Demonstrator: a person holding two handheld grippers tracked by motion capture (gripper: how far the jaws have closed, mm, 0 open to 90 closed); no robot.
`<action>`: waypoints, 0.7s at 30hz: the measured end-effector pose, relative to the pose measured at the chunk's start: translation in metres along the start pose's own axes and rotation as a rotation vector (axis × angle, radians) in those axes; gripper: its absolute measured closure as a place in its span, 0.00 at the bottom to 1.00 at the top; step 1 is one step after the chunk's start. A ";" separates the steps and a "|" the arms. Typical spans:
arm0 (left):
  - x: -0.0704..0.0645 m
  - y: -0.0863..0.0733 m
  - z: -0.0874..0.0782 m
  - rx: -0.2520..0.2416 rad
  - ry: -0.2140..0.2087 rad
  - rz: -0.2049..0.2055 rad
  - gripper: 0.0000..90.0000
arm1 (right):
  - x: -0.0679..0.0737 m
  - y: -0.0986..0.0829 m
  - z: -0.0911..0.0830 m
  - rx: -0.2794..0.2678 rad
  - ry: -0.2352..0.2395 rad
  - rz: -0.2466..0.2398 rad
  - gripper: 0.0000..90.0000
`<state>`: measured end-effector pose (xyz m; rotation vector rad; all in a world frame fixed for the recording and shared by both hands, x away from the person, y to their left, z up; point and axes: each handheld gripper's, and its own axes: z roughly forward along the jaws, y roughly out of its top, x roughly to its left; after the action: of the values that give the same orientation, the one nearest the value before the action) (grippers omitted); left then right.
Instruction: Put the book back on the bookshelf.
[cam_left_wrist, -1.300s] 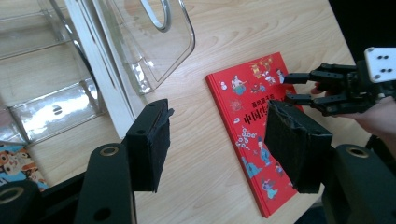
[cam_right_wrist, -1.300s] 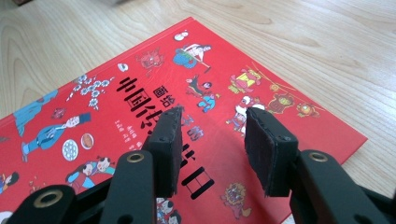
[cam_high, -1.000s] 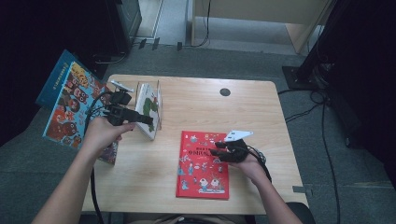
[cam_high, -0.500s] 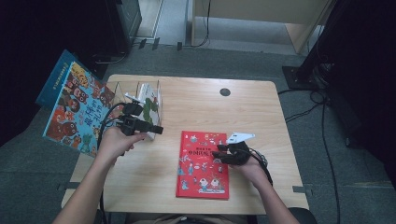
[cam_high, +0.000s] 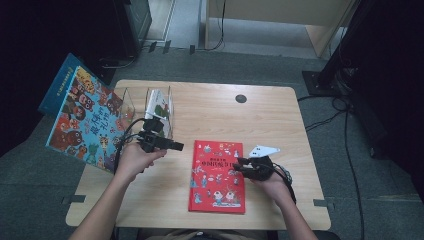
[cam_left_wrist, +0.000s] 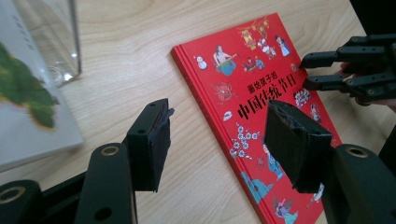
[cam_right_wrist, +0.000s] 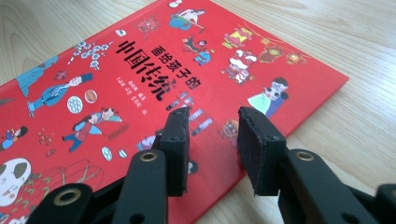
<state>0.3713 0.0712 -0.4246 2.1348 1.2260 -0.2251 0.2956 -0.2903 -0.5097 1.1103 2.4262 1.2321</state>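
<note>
Covering the red book (cam_high: 218, 176), right tool (cam_high: 239, 166) hovers.

We see the book (cam_high: 218, 176) lying flat on the table (cam_high: 280, 120), between our left gripper (cam_high: 176, 146) and right gripper (cam_high: 237, 164). Behind the left gripper stands a clear holder (cam_high: 150, 107) with 1 book (cam_high: 161, 104) in it.
</note>
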 end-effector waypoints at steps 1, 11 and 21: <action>0.000 -0.001 0.003 0.006 0.000 0.008 0.46 | 0.000 -0.001 -0.001 0.000 -0.002 -0.001 0.72; -0.007 -0.003 0.026 0.013 0.000 0.055 0.46 | 0.000 -0.011 -0.012 -0.005 -0.028 0.012 0.78; -0.003 -0.014 0.048 0.042 0.003 0.059 0.47 | 0.000 -0.019 -0.019 -0.006 -0.043 0.025 0.82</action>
<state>0.3665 0.0446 -0.4665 2.2046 1.1674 -0.2241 0.2766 -0.3088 -0.5122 1.1571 2.3834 1.2093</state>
